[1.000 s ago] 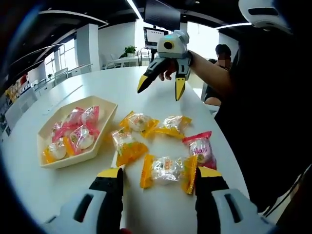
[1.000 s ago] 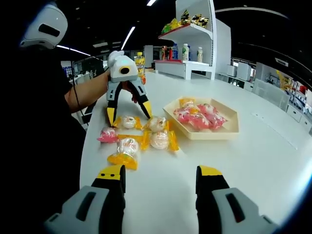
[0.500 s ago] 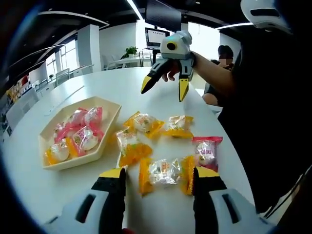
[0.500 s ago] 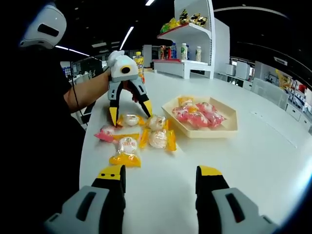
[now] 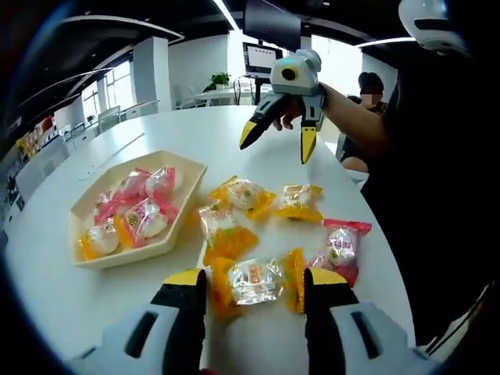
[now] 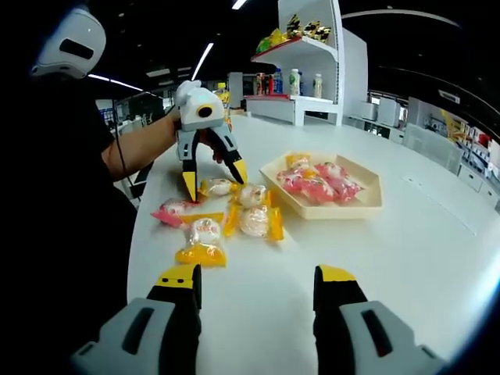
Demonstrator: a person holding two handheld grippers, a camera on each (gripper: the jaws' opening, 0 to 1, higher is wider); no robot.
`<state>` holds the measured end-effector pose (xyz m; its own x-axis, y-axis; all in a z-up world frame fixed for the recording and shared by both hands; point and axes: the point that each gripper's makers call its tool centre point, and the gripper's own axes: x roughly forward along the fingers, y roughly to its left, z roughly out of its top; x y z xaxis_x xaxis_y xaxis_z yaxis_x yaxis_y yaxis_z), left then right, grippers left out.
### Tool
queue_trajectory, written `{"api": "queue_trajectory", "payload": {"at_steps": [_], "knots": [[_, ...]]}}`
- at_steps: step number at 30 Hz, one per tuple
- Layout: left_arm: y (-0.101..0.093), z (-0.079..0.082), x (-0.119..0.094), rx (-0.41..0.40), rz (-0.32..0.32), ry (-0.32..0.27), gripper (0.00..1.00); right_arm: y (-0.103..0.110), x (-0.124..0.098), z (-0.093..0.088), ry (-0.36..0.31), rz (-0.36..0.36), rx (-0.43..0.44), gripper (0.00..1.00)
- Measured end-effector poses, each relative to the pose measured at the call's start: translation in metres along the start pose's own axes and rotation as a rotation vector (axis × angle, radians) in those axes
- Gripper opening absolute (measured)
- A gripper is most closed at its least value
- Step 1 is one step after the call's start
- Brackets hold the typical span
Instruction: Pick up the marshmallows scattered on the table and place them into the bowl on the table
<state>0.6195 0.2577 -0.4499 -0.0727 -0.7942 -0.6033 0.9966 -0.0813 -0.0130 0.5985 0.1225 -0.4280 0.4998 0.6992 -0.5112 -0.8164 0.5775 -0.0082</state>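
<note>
White round table [image 5: 234,133] in an open office, seen along two hand-held grippers. Left gripper [image 5: 251,283] low over the table, jaws wide open and empty, straddling a yellow-ended marshmallow packet [image 5: 255,280] that lies between the yellow tips; contact with the packet cannot be told. Right gripper [image 5: 283,137] held up above the far side of the scatter, jaws spread wide, nothing in them. Cream hexagonal bowl [image 5: 184,172] just left of the scatter, already holding several pink and yellow packets. Loose on the table beside it: three more yellow packets, [image 5: 223,231], [image 5: 246,194] and [image 5: 298,200], and one pink packet [image 5: 341,246] close to the table edge nearest the person.

From the right gripper view: left gripper [image 6: 212,175] tips-down over the nearest packets, bowl [image 6: 367,205] beyond them.

Likely risks from here: slick, puffy wrapper slipping out or squirting sideways if the jaws close on the crinkled end rather than the middle; neighbouring yellow packet nudged by a jaw tip; pink packet pushed off the near edge; a packet released too early landing on the bowl rim and sliding back out.
</note>
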Motion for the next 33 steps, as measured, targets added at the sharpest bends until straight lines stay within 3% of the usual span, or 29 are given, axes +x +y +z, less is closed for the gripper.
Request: {"api": "queue_trajectory", "payload": {"at_steps": [5,10,17,33], "knots": [[0.001,0.000,-0.001,-0.003,0.003,-0.001,0.48,0.000,0.001,0.000,0.001,0.000,0.001,0.56],[0.011,0.001,0.000,-0.004,0.039,-0.011,0.35,-0.001,0.002,0.000,0.001,-0.001,0.003,0.56],[0.014,0.001,0.002,-0.015,0.053,-0.025,0.30,-0.001,0.001,-0.002,0.012,0.002,-0.001,0.56],[0.013,0.002,0.002,0.018,0.063,-0.052,0.27,-0.002,0.003,0.000,0.010,0.002,0.000,0.56]]}}
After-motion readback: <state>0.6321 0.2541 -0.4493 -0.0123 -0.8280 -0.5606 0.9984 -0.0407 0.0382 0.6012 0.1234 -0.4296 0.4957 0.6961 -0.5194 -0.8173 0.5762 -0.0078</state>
